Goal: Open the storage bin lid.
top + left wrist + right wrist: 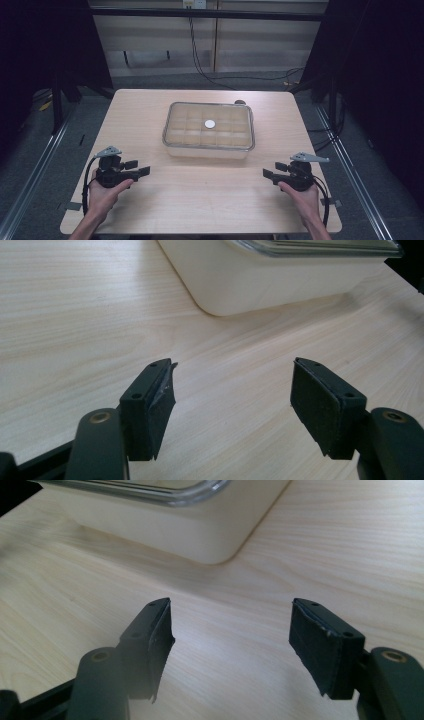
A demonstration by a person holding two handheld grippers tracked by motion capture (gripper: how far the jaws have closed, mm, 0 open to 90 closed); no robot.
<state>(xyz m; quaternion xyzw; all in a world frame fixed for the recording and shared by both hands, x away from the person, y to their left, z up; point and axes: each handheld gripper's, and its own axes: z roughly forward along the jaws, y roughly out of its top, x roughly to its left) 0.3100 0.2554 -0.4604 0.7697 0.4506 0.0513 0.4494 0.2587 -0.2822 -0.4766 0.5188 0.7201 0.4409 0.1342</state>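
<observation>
A cream box with a clear lid [208,130] stands in the middle of the wooden table [200,190]; a grid of compartments shows through the lid, with a small white round spot [210,123] at its centre. My left gripper [142,169] rests at the front left, held by a hand, jaws open and empty, pointing right. My right gripper [268,174] sits at the front right, open and empty, pointing left. The left gripper [232,390] faces the box's near corner [240,285]. The right gripper [230,630] faces the box's other near corner [200,535].
A small dark object [240,102] lies just behind the box's far right corner. Cables [200,60] run on the floor beyond the table. Metal rails [30,175] flank the table on both sides. Bare tabletop lies between the grippers.
</observation>
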